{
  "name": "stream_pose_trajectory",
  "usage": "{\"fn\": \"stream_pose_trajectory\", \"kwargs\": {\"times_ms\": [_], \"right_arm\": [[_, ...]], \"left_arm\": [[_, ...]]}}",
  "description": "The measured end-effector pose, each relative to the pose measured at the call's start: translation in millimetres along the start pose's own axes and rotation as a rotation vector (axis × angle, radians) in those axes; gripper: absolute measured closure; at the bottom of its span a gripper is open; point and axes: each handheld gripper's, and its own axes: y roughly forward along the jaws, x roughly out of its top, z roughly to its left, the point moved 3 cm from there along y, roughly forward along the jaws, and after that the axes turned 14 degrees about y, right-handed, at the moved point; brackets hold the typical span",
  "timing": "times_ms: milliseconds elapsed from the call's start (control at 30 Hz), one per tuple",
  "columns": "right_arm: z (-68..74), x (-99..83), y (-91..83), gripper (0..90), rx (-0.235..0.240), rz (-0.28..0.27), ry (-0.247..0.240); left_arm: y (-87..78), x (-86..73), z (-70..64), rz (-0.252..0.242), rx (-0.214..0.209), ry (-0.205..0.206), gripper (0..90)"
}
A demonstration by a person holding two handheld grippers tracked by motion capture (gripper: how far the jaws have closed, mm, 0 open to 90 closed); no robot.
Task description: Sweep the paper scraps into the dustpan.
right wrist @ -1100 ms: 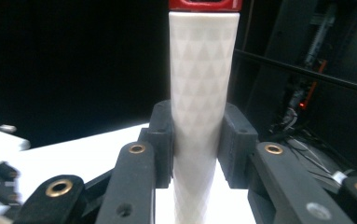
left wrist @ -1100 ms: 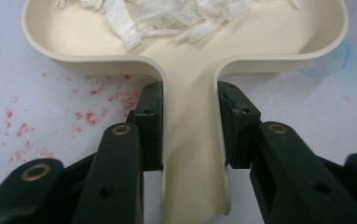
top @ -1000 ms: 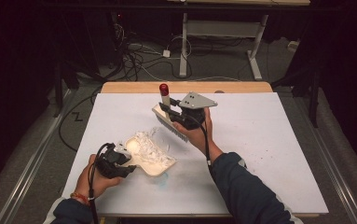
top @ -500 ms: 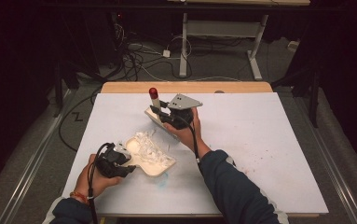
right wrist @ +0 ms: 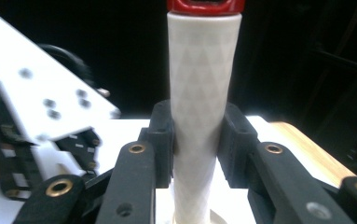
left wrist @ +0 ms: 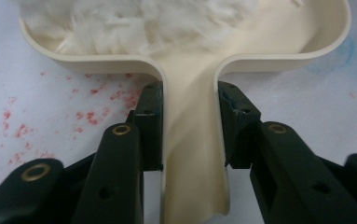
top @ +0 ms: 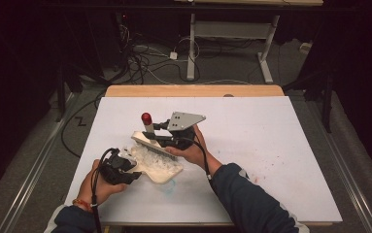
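Down at the near left of the white table (top: 271,145), the left gripper (top: 118,167) has its jaws clamped on the narrow handle of a cream dustpan (left wrist: 192,140) — in the left gripper view the handle sits squarely between the two black pads (left wrist: 150,126), pressed on both sides, and the pan spreads out beyond them, heaped with white shredded scraps (left wrist: 134,23). Red specks (left wrist: 87,112) are scattered on the table surface beside the handle, with a faint blue smudge (left wrist: 339,53) off by the pan's far corner. In the high view the dustpan lies flat on the table, its open edge toward the middle. Right above it is the right gripper (top: 161,131), jaws gripping the white shaft of a brush (right wrist: 199,107) with a red cap on top — the shaft stands upright between the pads in the right gripper view. From above, the brush head (top: 149,143) tilts over the pan's far edge, bristles down among the white scraps.
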Motion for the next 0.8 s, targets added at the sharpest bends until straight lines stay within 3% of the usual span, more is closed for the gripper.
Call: {"fn": "stream_pose_trajectory", "kwargs": {"times_ms": [100,200,400,533,800], "right_arm": [[9.0,3.5,-0.4,70.5,-0.001,0.02,-0.032],[12.1,6.0,-4.2,70.5,-0.038,0.022,-0.054],[0.4,15.2,-22.6,70.4,-0.124,-0.029,0.003],[-7.5,17.6,-36.8,70.4,-0.133,-0.056,0.062],[-14.7,12.6,-64.3,70.4,-0.21,-0.036,0.097]], "left_arm": [[-0.2,-0.2,0.2,0.002,0.0,0.004,63.4],[0.8,-0.8,-0.2,0.004,0.004,0.006,63.4],[3.3,-2.6,-1.1,0.019,0.01,0.015,63.4],[5.4,-3.7,-1.7,0.021,0.014,0.016,63.4],[6.3,-8.4,-2.6,0.034,0.015,0.016,63.5]]}}
